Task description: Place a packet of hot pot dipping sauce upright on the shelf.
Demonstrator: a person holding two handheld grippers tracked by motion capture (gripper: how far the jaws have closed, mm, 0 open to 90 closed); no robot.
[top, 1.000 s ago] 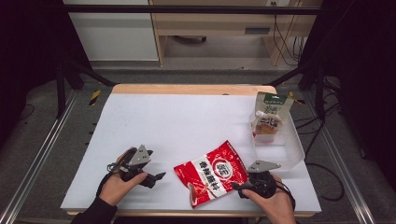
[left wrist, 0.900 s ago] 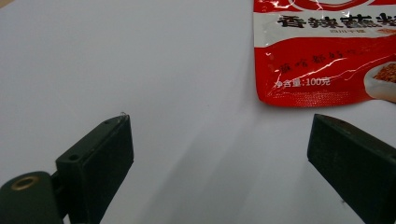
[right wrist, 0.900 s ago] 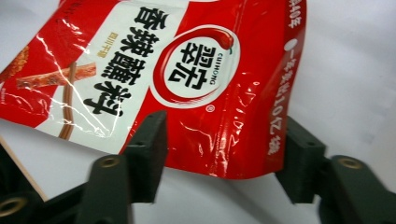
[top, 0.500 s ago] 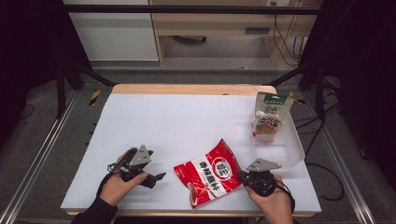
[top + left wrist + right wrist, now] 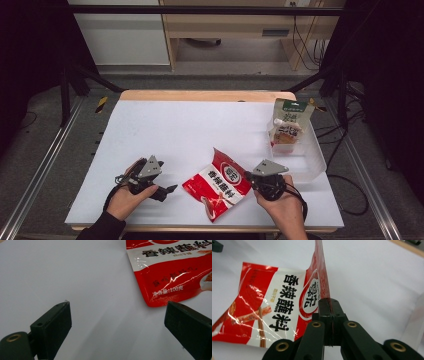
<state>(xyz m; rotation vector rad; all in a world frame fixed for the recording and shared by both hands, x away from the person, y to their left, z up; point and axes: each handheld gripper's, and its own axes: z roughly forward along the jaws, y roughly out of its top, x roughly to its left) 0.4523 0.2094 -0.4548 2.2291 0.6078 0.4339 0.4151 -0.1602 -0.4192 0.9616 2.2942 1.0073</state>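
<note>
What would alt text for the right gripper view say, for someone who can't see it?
Two black jaws of the right gripper are pinched shut on the top edge of a red snack pouch with white Chinese lettering, lifting that edge off the white table. The rest of the pouch lies flat at left.

We see two black grippers, left gripper (image 5: 167,190) and right gripper (image 5: 248,176), each with a grey three-cornered plate, brass-ringed screw holes, trailing black cables; one dark sleeve (image 5: 102,229).

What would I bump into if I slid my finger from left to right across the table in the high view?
left gripper → red snack bag → right gripper, pinching the bag's edge → clear plastic box with a green and white pouch standing in it.
</note>
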